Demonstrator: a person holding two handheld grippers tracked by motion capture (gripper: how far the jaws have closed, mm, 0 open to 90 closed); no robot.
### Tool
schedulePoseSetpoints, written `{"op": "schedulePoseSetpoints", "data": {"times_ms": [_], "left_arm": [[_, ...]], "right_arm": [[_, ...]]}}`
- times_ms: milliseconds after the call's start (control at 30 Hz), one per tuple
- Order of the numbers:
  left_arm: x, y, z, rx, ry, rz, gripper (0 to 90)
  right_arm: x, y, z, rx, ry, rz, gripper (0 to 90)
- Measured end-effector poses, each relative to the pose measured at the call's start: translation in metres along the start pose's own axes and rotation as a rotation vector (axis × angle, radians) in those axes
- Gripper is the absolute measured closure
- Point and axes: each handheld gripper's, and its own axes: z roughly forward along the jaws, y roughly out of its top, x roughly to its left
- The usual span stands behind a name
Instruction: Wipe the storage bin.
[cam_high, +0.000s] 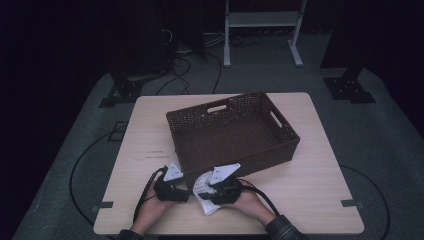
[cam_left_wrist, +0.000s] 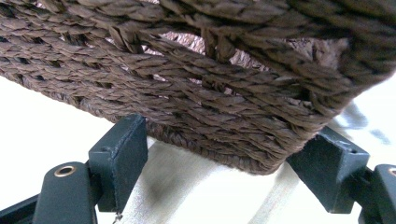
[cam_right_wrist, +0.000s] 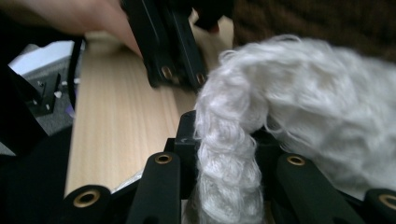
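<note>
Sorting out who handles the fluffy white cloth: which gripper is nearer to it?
Right. The right gripper has its jaws closed on the white cloth. The left gripper sits beside it, open, facing the wicker basket wall.

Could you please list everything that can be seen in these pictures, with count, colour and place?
Basket: one, dark brown woven, inside bare, on the table's middle toward the far side.
Cloth: one, white and fluffy, on the table's near edge, just in front of the basket.
Table: one, light wood, centre of the room.
Floor mat: one, grey, under the table.
Frame: one, white metal, on the floor beyond the table.
Stands: two, black, at the mat's far corners.
Left gripper: one, black, jaws apart, either side of the basket's lower corner.
Right gripper: one, black, jaws closed on the cloth.
Hands: two, at the near edge, holding the grippers.
</note>
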Motion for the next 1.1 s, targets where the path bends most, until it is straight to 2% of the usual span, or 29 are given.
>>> {"op": "schedulePoseSetpoints", "data": {"times_ms": [200,333,433,633,900,1100], "left_arm": [[0.0,0.0,0.0,0.0,0.0,0.001,21.7],[0.0,0.0,0.0,0.0,0.0,-0.001,21.7],[0.0,0.0,0.0,-0.002,0.0,-0.004,21.7],[0.0,0.0,0.0,0.001,0.0,0.003,21.3],[0.0,0.0,0.0,0.002,-0.003,0.005,21.0],[0.0,0.0,0.001,-0.004,0.0,0.0,21.0]], "right_arm": [[0.006,0.017,-0.011,-0.063,0.002,-0.03,70.4],[0.008,0.029,-0.026,-0.12,-0.002,-0.043,70.4],[0.009,0.03,-0.034,-0.137,-0.006,-0.047,70.3],[0.011,0.012,-0.041,-0.114,-0.016,-0.031,70.3],[0.007,-0.011,-0.078,-0.141,-0.075,0.006,70.3],[-0.002,-0.039,-0.108,-0.151,-0.146,0.071,70.3]]}}
